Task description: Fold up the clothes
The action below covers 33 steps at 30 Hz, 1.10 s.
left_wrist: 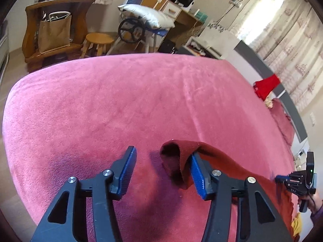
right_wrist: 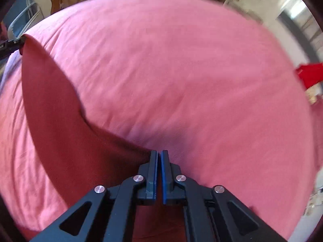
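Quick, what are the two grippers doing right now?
Left gripper: open, dark red cloth draped over one finger.
Right gripper: shut, apparently pinching the cloth's edge.

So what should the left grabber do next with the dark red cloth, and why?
Probably close the left gripper on the dark red cloth. Its jaws stand open and the cloth's corner only drapes over one finger, so it could slip off. The right gripper looks shut at the cloth's other end, so a grip on both ends would let the cloth be spread over the pink bed cover.
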Available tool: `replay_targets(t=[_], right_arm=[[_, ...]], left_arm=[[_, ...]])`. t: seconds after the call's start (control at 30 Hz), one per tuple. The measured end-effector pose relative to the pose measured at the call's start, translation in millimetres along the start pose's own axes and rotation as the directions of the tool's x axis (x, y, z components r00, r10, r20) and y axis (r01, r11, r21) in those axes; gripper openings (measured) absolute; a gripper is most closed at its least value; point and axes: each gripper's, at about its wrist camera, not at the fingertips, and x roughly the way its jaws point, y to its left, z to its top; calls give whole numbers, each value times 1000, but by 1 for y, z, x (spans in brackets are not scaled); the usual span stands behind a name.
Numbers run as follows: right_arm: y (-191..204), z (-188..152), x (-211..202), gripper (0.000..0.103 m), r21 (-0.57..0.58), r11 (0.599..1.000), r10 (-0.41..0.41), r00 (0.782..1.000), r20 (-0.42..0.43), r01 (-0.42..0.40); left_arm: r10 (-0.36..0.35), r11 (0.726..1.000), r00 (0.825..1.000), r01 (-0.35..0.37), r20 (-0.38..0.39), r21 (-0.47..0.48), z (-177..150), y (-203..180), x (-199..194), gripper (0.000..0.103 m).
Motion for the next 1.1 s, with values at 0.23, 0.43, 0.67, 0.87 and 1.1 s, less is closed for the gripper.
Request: replay_targets(t=[0.23, 0.43, 0.67, 0.87, 1.1], right_arm=[[-45, -23, 2, 12, 335, 941, 5, 993, 118, -45], [-24, -89, -54, 23, 392, 894, 92, 943, 319, -220], [-21, -229, -66, 24, 663, 678, 93, 931, 353, -318], [-42, -340, -81, 27, 851, 418, 50, 944, 327, -317], [-61, -451, -135, 27, 902, 259, -36, 929, 368, -347]], left_arm=[[25, 995, 999, -28, -33, -93, -4, 10, 9, 59], [-44, 978, 997, 30, -63, -208, 8, 23, 9, 65], [-59, 935, 996, 77, 62, -347, 23, 51, -26, 71], [-8, 891, 996, 47, 88, -451, 4, 67, -44, 73], [-221, 965, 970, 203, -100, -164, -64, -54, -30, 73]])
